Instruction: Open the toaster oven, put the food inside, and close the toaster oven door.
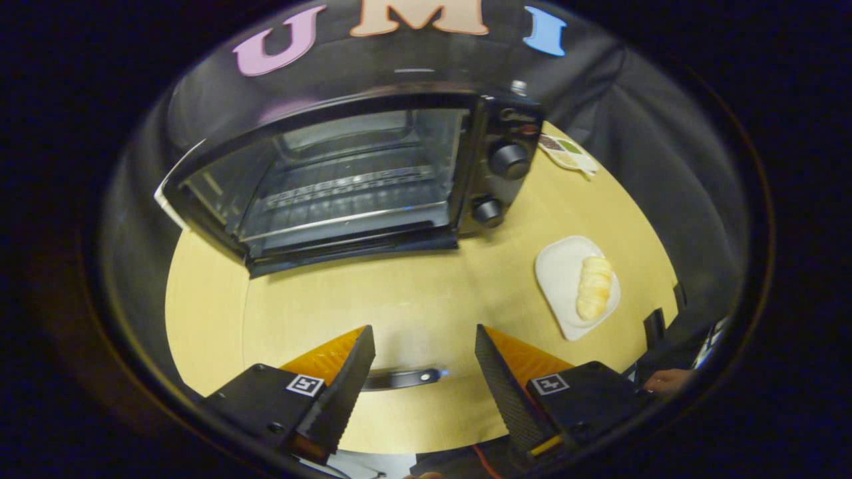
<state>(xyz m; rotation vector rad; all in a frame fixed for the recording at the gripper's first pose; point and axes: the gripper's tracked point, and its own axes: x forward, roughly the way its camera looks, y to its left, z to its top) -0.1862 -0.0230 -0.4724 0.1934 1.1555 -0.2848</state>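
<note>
The black toaster oven (346, 173) stands at the back of the round wooden table (426, 299), its inside and wire rack (346, 183) in plain sight. Its glass door is swung down toward me and lies nearly flat, so the table shows through it. The door's dark handle (403, 379) sits low between my two fingers, touching neither. My gripper (423, 330) is open, with a wide gap between its fingertips. The food, a pale yellow ridged pastry (594, 287), lies on a white plate (558, 273) to the right, beyond my right finger.
Two black knobs (509, 161) (488, 211) sit on the oven's right panel. A small printed card (568, 153) lies on the table behind the oven's right side. A person's hand (665, 380) rests by the table's near right edge.
</note>
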